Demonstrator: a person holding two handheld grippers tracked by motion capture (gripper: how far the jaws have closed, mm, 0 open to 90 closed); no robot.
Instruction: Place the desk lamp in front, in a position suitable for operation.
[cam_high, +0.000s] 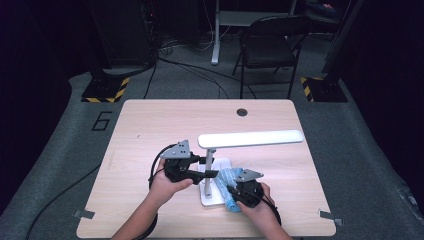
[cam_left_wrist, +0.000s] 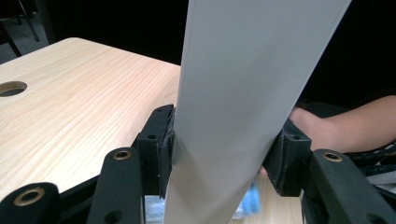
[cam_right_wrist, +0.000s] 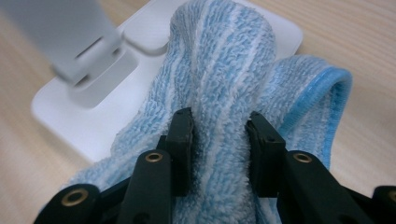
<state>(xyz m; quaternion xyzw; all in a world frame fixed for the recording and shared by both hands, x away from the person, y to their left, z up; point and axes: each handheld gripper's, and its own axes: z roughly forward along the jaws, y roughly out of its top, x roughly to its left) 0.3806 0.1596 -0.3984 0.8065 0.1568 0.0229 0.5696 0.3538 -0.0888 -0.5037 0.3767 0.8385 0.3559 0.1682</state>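
A white desk lamp stands on the table, with its flat base (cam_high: 212, 196), upright stem (cam_high: 208, 167) and long head bar (cam_high: 251, 139). My left gripper (cam_high: 211, 174) is shut on the stem (cam_left_wrist: 233, 93), and both pads (cam_left_wrist: 163, 149) press against its sides. A blue striped cloth (cam_high: 228, 181) lies over the right side of the base. My right gripper (cam_high: 233, 190) is shut on a bunched fold of this cloth (cam_right_wrist: 224, 70), which drapes across the base (cam_right_wrist: 60, 109). The stem's foot (cam_right_wrist: 74, 42) rises at the upper left of the right gripper view.
The light wooden table (cam_high: 150, 125) has a round cable hole (cam_high: 242, 112) near its far edge. A black folding chair (cam_high: 270, 45) and stand feet with yellow-black tape (cam_high: 105, 92) sit on the floor beyond. A forearm (cam_left_wrist: 345, 126) shows past the stem.
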